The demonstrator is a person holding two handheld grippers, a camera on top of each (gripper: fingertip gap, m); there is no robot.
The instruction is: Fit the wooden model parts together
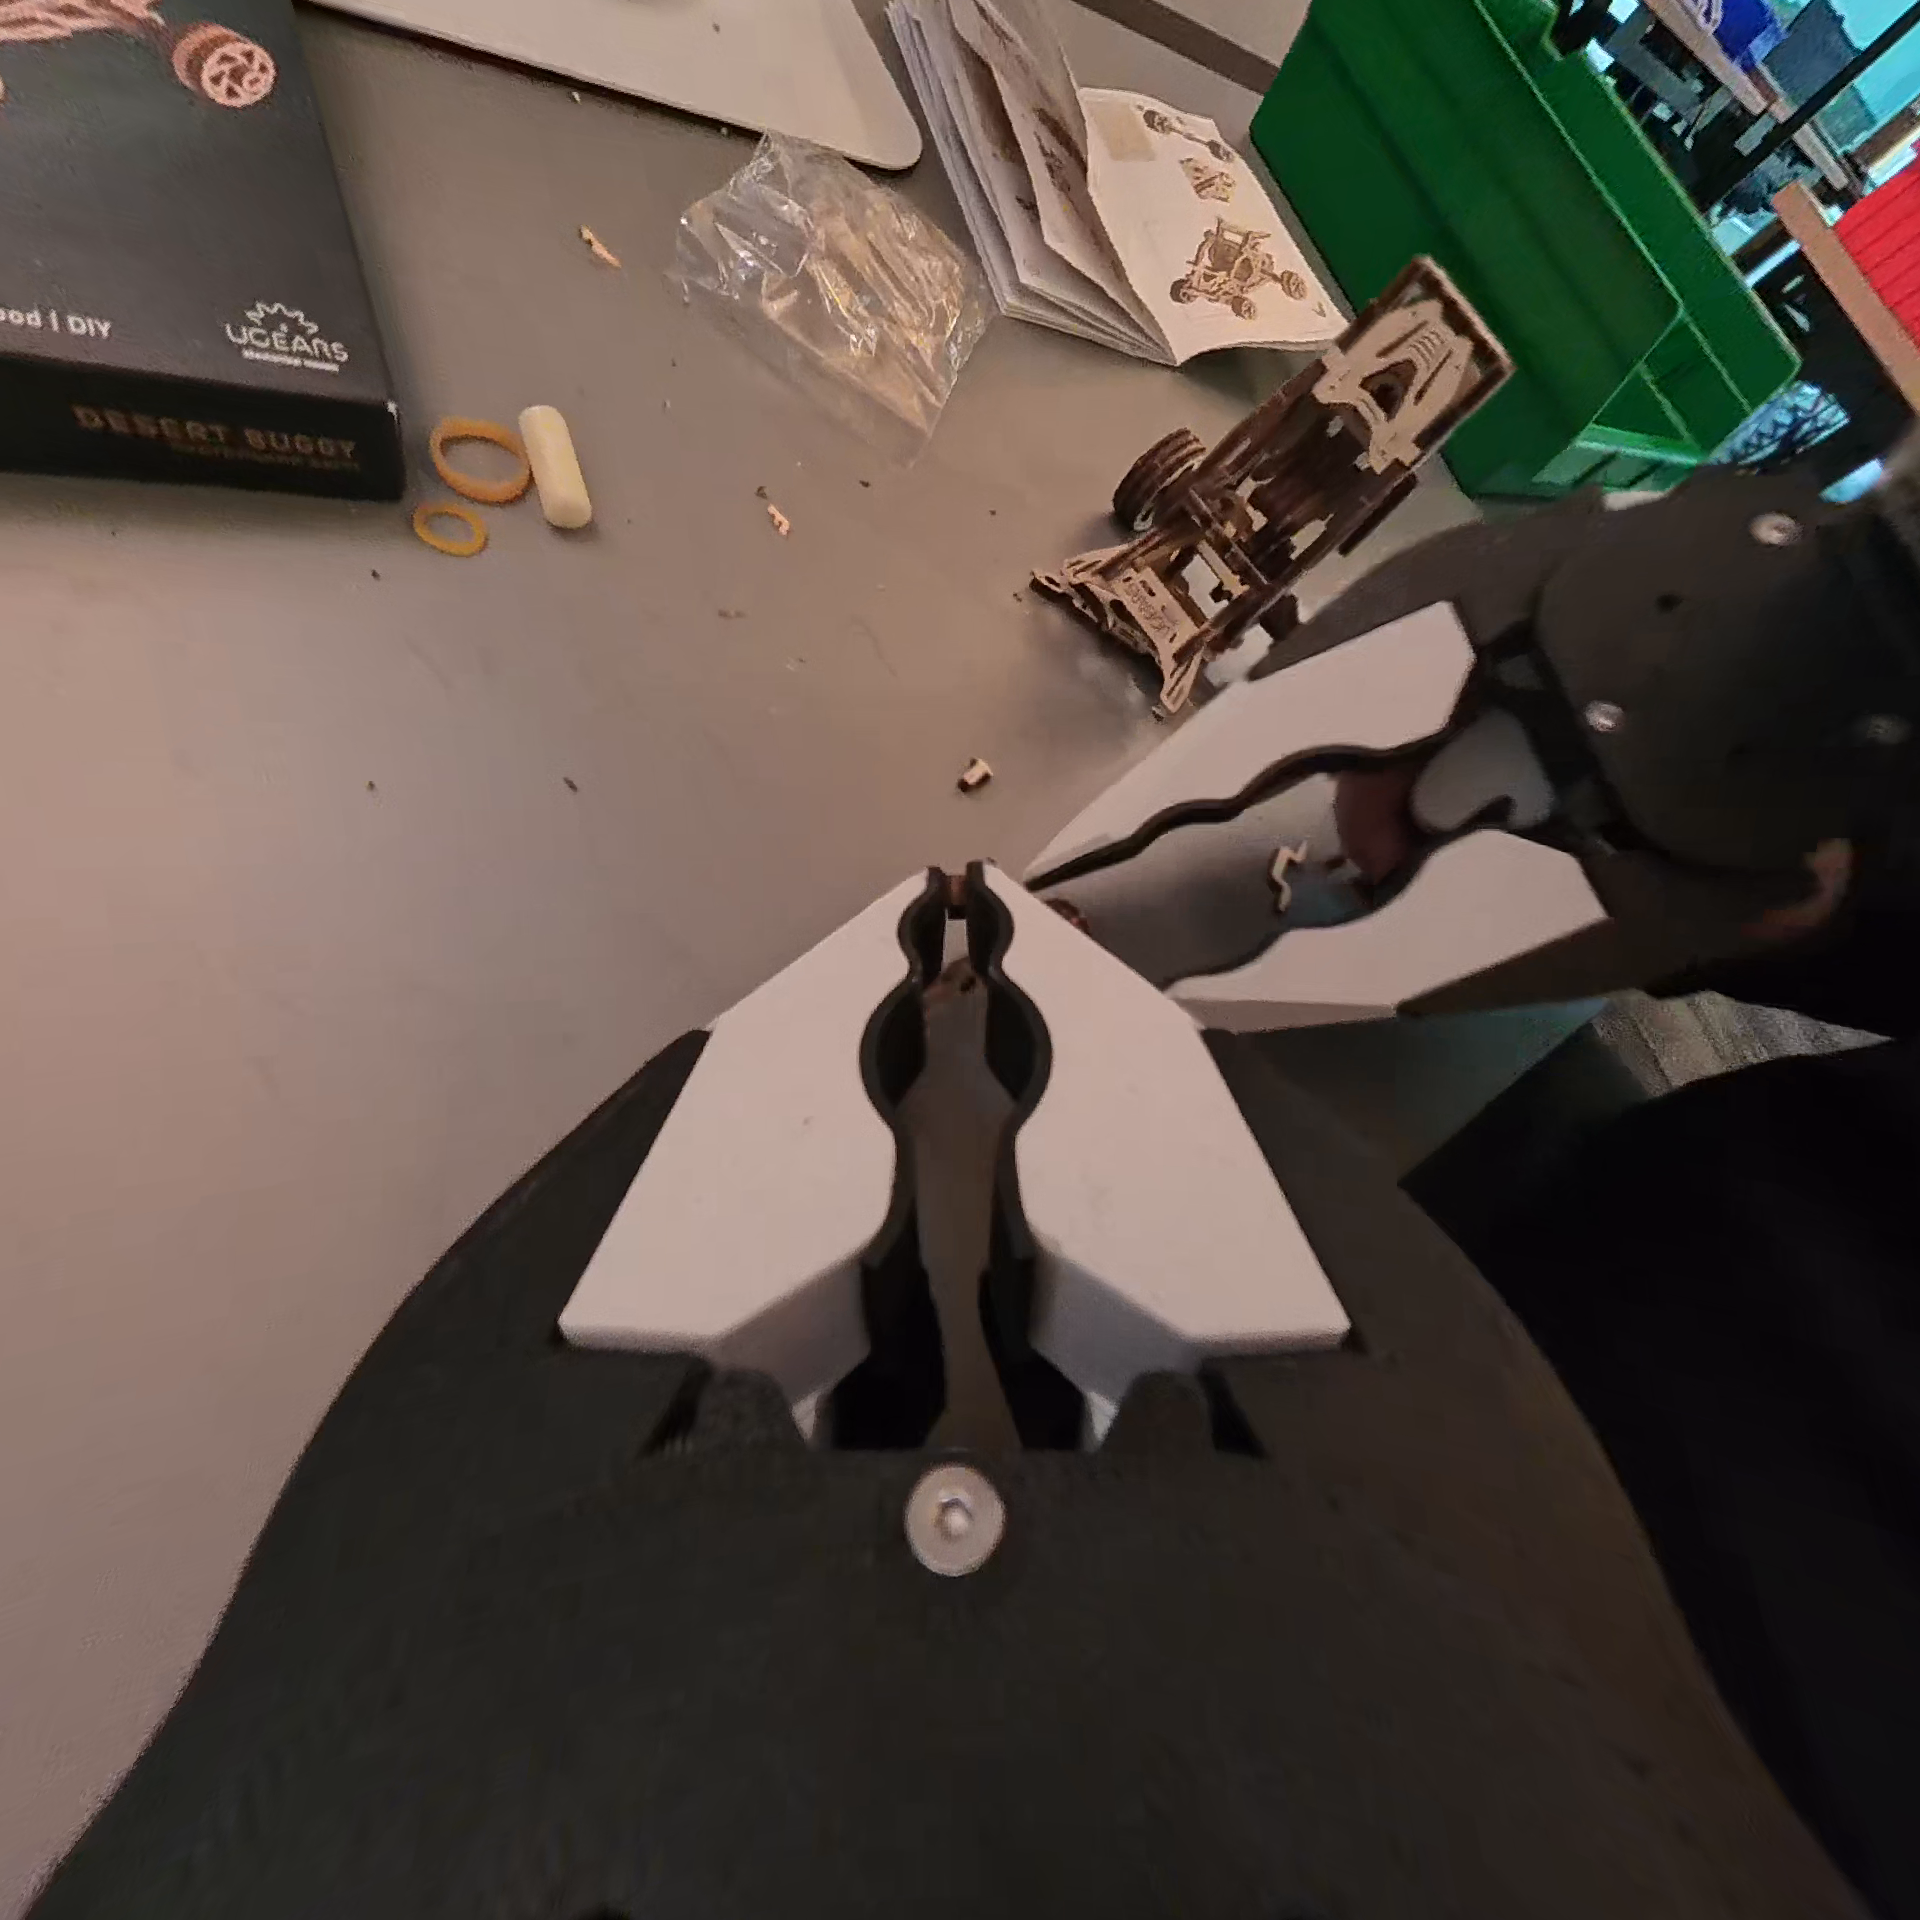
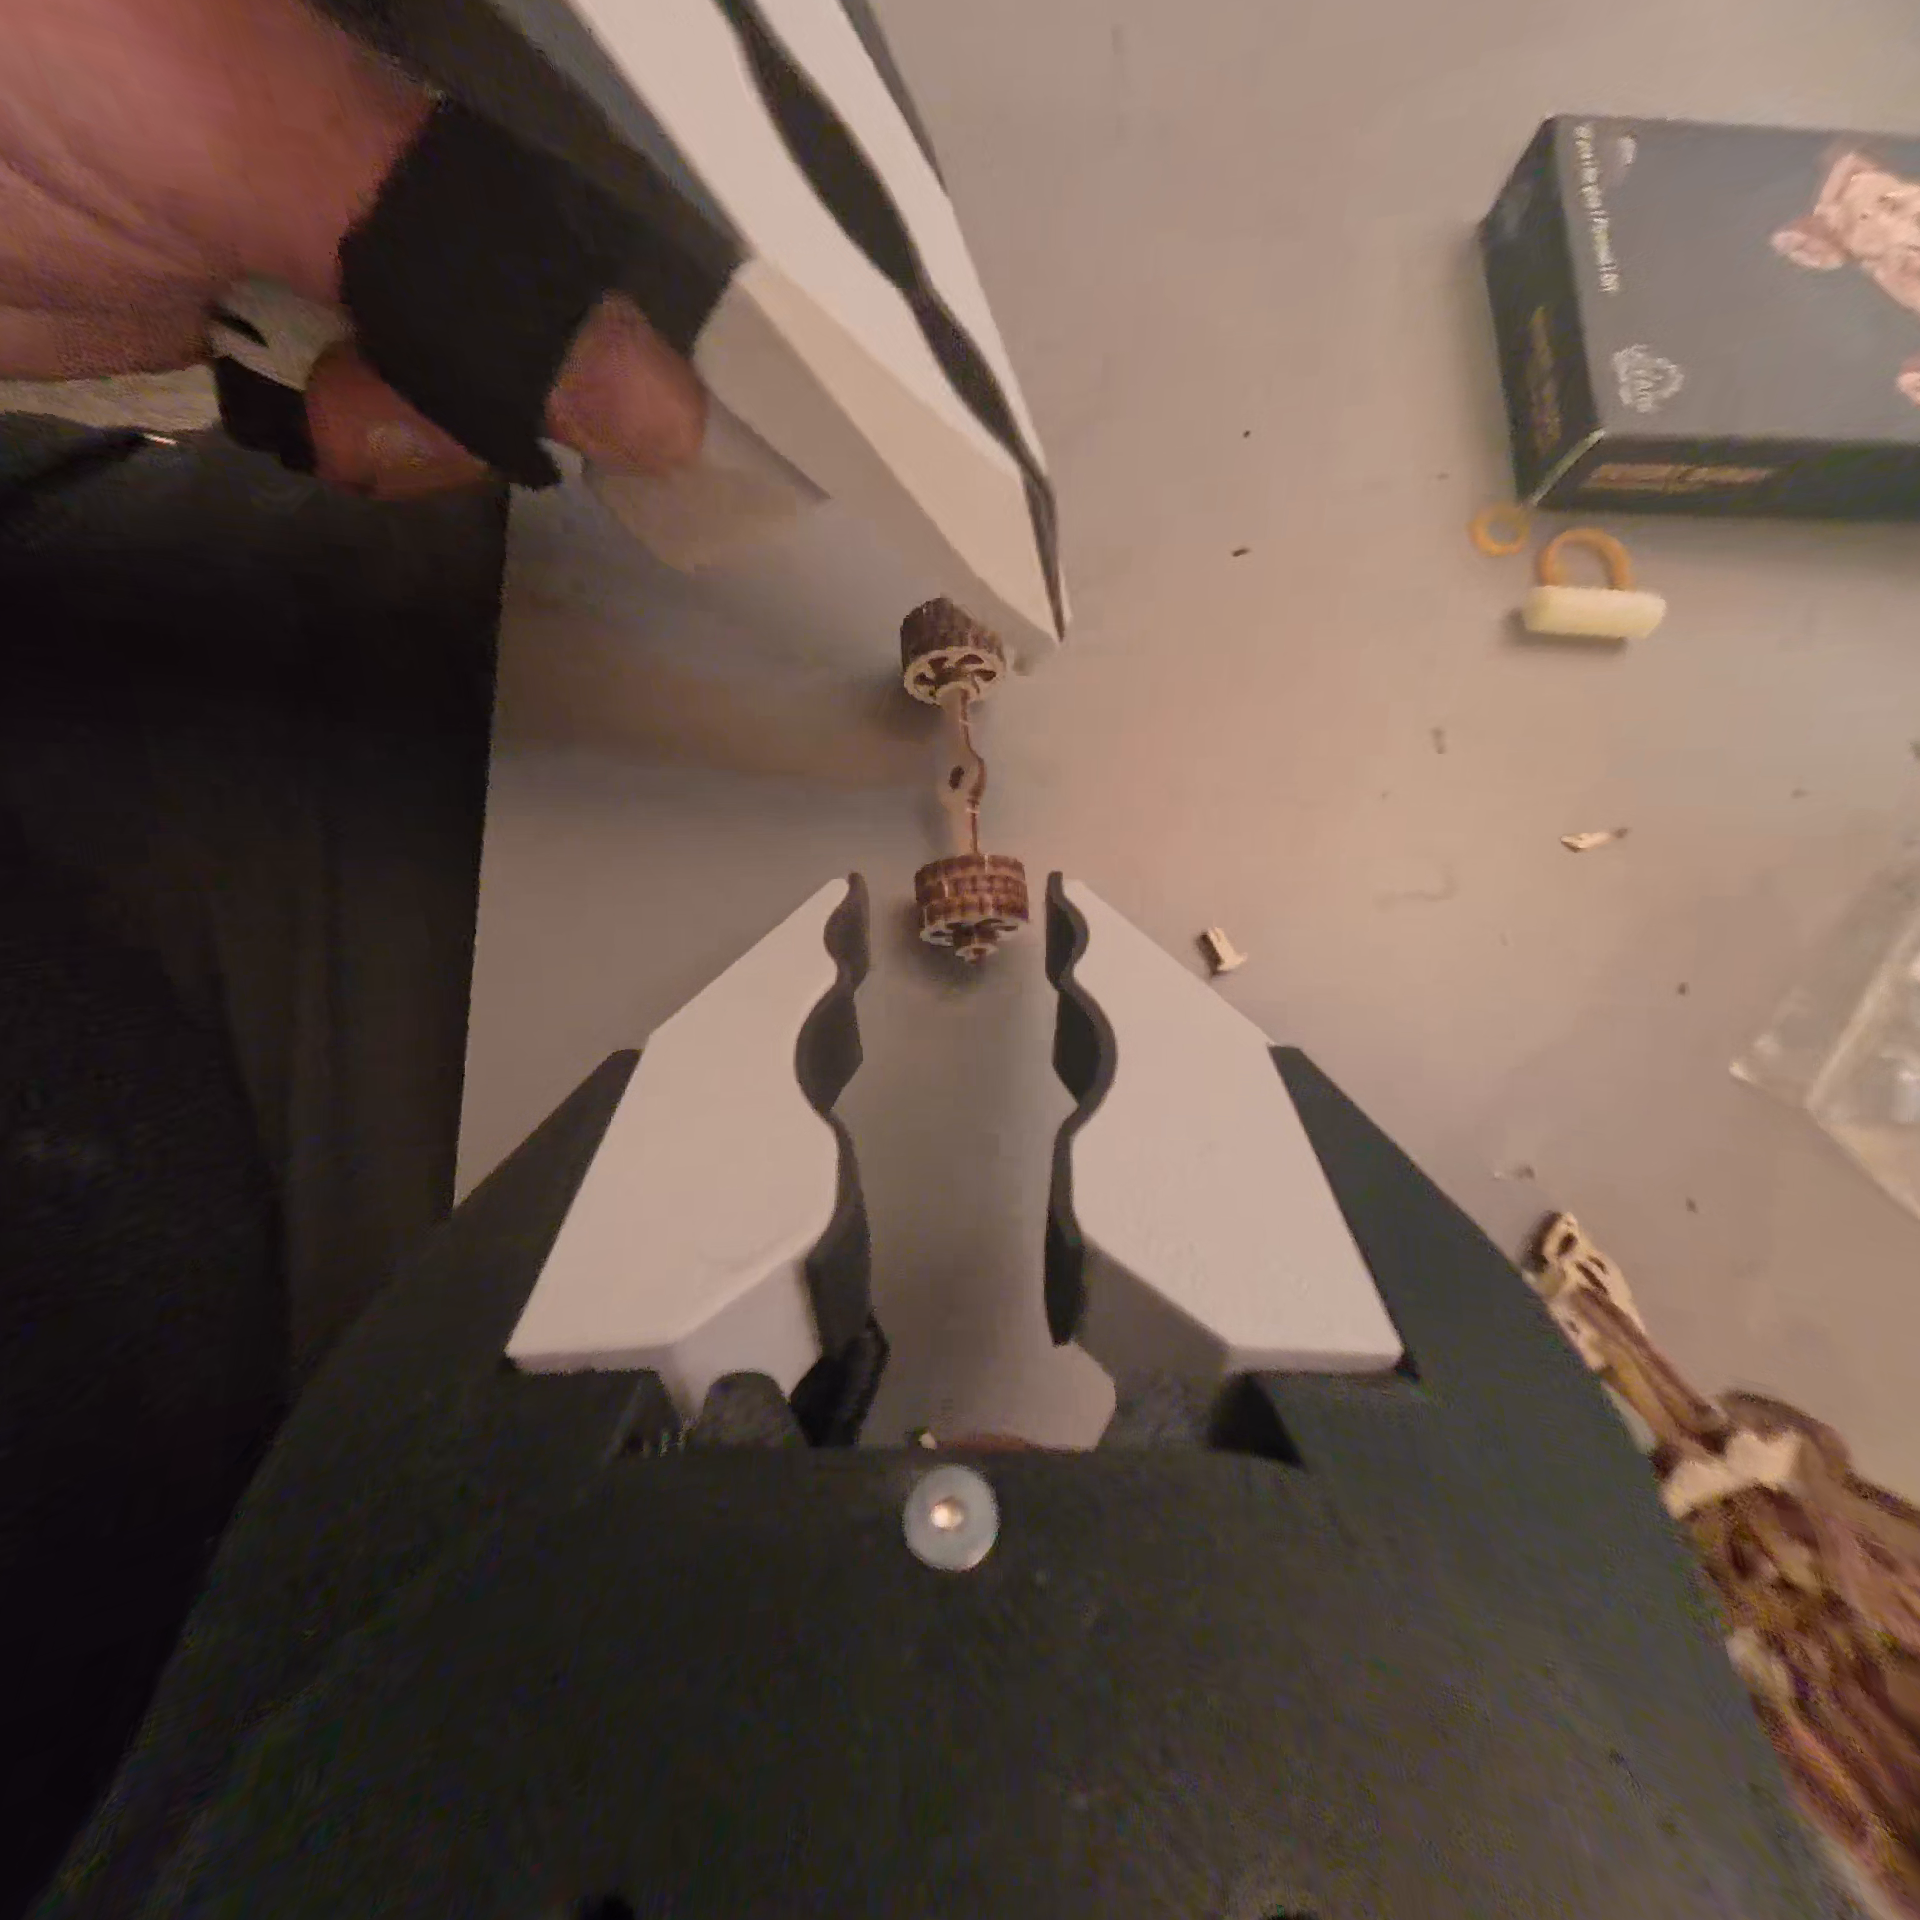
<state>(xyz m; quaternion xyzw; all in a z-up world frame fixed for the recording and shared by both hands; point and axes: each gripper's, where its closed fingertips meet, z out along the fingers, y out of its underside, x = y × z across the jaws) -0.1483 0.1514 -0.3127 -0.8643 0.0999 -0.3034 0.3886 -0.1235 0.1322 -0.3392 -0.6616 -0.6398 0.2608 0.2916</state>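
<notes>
A small wooden wheel-and-axle part (image 2: 961, 769) with two brown wheels sits just above the grey table (image 2: 1299, 364). My left gripper (image 1: 956, 883) is shut on its far end beside one wheel (image 2: 951, 655), and its tip shows in the right wrist view (image 2: 1044, 623). My right gripper (image 2: 954, 883) is open, with the near wheel (image 2: 971, 899) between its fingertips, not touching. The right gripper also shows open in the left wrist view (image 1: 1101, 935). The part-built wooden buggy (image 1: 1268, 499) lies on the table behind and also shows in the right wrist view (image 2: 1714, 1558).
A dark kit box (image 1: 177, 239), rubber bands (image 1: 478, 457), a white wax stick (image 1: 556, 468), a clear plastic bag (image 1: 831, 281) and an open booklet (image 1: 1091, 208) lie at the back. A green crate (image 1: 1507, 260) stands far right. Wood scraps (image 1: 975, 771) dot the table. Some 5 cm of space lies between my two pairs of fingers. Left tips and right tips are each some 15 cm from the part-built wooden buggy (image 1: 1268, 499). The right camera catches it too, in the right wrist view (image 2: 1821, 1632).
</notes>
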